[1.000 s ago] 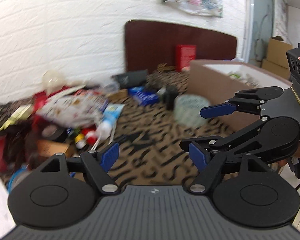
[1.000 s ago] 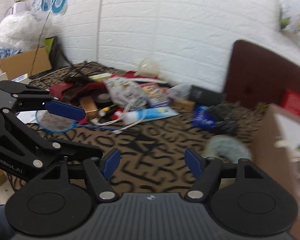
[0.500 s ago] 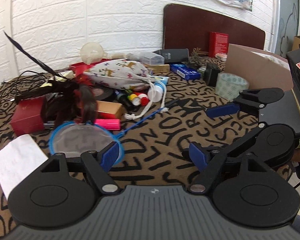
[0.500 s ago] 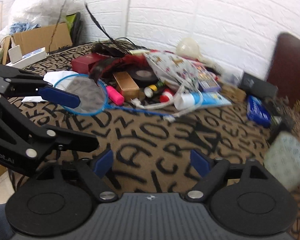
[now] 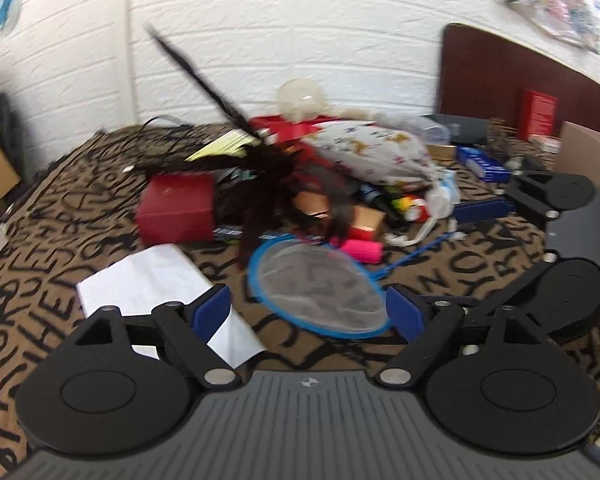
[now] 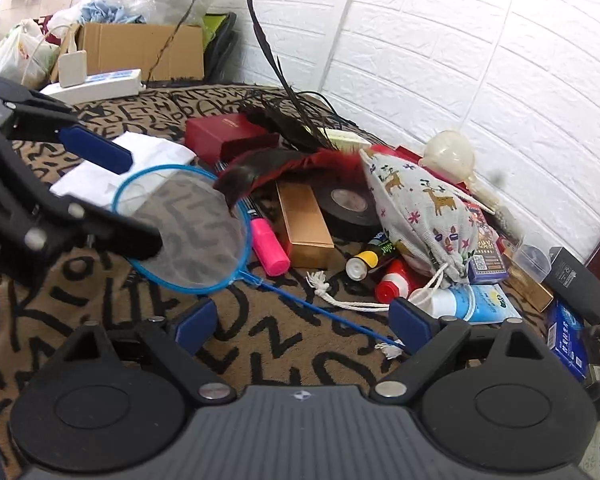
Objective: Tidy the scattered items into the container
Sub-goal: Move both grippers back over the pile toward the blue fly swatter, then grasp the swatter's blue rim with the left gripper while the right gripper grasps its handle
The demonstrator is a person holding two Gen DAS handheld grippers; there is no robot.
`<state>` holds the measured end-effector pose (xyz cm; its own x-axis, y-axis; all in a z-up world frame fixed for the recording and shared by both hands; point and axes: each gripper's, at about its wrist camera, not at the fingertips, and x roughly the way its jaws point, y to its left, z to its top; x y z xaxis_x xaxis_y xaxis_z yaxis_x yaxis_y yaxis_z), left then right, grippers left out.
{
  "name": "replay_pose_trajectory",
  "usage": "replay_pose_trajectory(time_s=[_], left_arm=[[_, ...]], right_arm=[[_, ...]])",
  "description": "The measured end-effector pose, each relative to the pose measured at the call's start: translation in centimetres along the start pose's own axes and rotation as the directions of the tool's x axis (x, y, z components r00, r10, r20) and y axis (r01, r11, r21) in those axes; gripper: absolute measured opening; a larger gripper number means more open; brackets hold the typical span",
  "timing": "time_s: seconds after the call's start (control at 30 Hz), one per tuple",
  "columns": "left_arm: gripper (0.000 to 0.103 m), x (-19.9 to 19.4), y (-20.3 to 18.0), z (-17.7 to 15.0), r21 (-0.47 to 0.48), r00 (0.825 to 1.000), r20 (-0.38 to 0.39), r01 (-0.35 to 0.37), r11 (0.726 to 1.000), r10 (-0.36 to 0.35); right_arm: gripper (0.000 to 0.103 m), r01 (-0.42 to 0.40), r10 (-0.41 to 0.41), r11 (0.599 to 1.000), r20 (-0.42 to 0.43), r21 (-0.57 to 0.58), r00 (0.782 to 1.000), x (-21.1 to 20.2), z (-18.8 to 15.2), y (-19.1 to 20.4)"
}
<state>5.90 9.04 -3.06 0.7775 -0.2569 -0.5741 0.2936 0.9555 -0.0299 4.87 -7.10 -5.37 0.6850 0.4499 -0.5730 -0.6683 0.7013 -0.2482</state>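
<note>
A pile of loose items lies on the letter-patterned table. A blue hand net [image 5: 320, 284] [image 6: 188, 228] lies nearest. My left gripper [image 5: 308, 314] is open and empty just in front of it; it also shows in the right wrist view [image 6: 112, 196], over the net's left rim. My right gripper [image 6: 302, 322] is open and empty above the net's thin handle [image 6: 324, 312]; it shows at the right of the left wrist view [image 5: 460, 256]. The cardboard container [image 5: 584, 152] shows only as a corner at far right.
Around the net lie a white paper [image 5: 160, 276], a red box [image 5: 176, 206], a pink marker [image 6: 270, 246], a gold box [image 6: 304, 220], dark feathers [image 6: 284, 160], a tape roll [image 6: 346, 204], a reindeer drawstring bag [image 6: 424, 204], small bottles [image 6: 392, 280], blue boxes [image 6: 568, 336]. White brick wall behind.
Both views have swung left, away from the cardboard box, and drawn closer to the pile. The blue net now sits right before both grippers. Both stay open.
</note>
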Motion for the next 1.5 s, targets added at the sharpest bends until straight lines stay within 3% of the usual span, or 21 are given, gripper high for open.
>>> replay_pose_trajectory(time_s=[0.17,0.33,0.5,0.57,0.67,0.73,0.8,0.93,1.13,1.23,1.3,1.43,1.5], left_arm=[[0.091,2.1,0.9,0.3,-0.035,0.997,-0.061,-0.045,0.998,0.043],[0.088,3.5,1.0,0.7,-0.021,0.993,-0.103,-0.051,0.998,0.048],[0.056,3.4,0.0,0.9,0.041,0.996,-0.088,0.01,0.999,-0.006],[0.058,3.3,-0.9,0.6,0.105,0.997,-0.078,0.004,0.995,0.004],[0.058,3.0,-1.6,0.1,0.163,0.998,-0.054,-0.022,0.986,0.032],[0.058,2.8,-1.0,0.0,0.139,0.998,-0.063,-0.011,0.99,0.02],[0.062,2.6,-0.4,-0.2,0.118,0.997,-0.072,-0.007,0.993,0.016],[0.063,2.1,-0.1,-0.5,0.137,0.997,-0.072,-0.013,0.99,0.023],[0.066,1.2,-0.3,-0.9,0.154,0.996,-0.071,-0.051,0.987,0.062],[0.066,0.9,0.0,-1.0,0.139,0.995,-0.067,-0.062,0.988,0.072],[0.063,0.9,-0.1,-1.0,0.13,0.995,-0.063,-0.065,0.989,0.074],[0.057,0.7,0.0,-0.7,0.109,0.996,-0.051,-0.072,0.991,0.078],[0.053,1.8,-0.9,-0.1,0.087,0.997,-0.04,-0.063,0.994,0.067]], right_arm=[[0.103,-0.01,0.01,1.0,-0.009,0.008,1.0,1.0,0.0,-0.8],[0.103,-0.118,0.134,0.972,-0.068,0.202,0.989,1.9,-0.3,-3.6],[0.103,-0.211,0.242,0.958,-0.15,0.196,0.959,0.3,-0.5,-2.6],[0.103,-0.253,0.277,0.956,-0.168,0.148,0.946,-0.8,-0.7,-1.7],[0.103,-0.24,0.252,0.966,-0.135,0.097,0.958,-2.1,-1.5,-0.9],[0.103,-0.172,0.177,0.983,-0.068,0.068,0.982,-3.0,-1.9,-0.9],[0.103,-0.124,0.128,0.99,-0.058,0.068,0.99,-2.8,-2.5,-0.9],[0.103,-0.138,0.144,0.981,-0.038,0.134,0.989,-2.0,-3.1,-1.5],[0.103,-0.101,0.107,0.989,-0.05,0.11,0.993,-2.3,-3.0,-0.8],[0.103,-0.144,0.156,0.977,-0.064,0.155,0.986,-1.7,-3.0,-1.8],[0.099,-0.153,0.165,0.974,-0.06,0.165,0.984,-1.7,-3.0,-2.0],[0.037,-0.168,0.176,0.978,-0.061,0.123,0.982,-2.0,-1.6,-1.4],[0.027,-0.17,0.177,0.981,-0.073,0.095,0.981,-2.1,-1.2,-1.0]])
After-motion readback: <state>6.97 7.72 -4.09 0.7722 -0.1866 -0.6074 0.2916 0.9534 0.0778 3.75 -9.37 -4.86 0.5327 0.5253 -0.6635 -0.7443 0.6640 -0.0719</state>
